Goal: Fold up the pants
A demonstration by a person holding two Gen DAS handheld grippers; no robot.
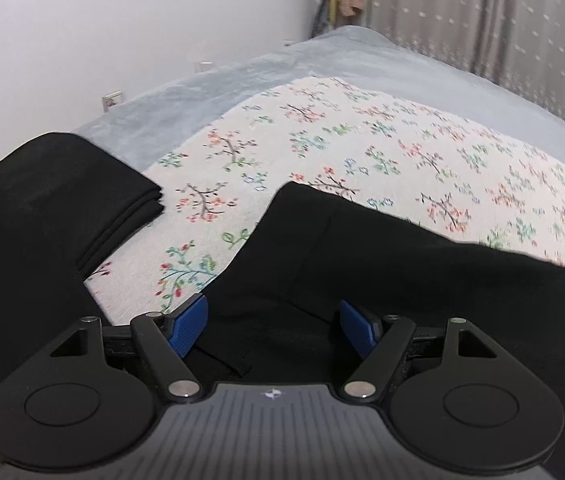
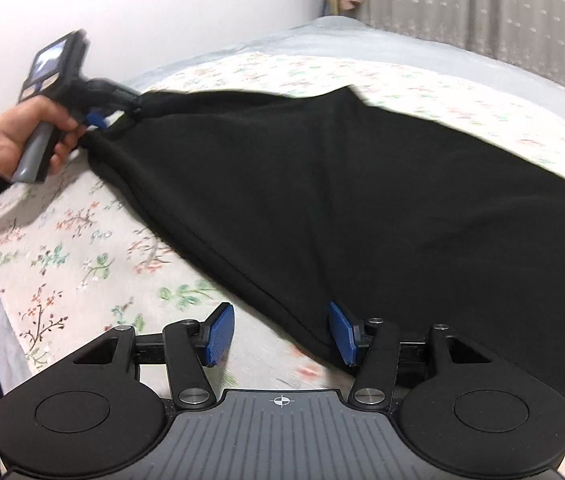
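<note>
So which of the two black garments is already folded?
The black stack at far left, layered edges showing; the black pants in front lie spread out.

Two tools: left tool [image 1: 272,326], right tool [image 2: 280,332]; one black pants [image 2: 322,200]; one folded black stack [image 1: 62,200].

L gripper [image 1: 272,326] low centre, blue pads [image 1: 186,330] wide apart, black pants [image 1: 382,272] fabric lying btwn them, pads not pressing it. Second black folded stack [image 1: 42,216] at left, layered edges visible. Both on floral sheet [image 1: 322,152] over grey blanket [image 1: 210,84]. White wall [image 1: 122,20] behind, patterned curtain [image 1: 482,16] upper right.
</note>
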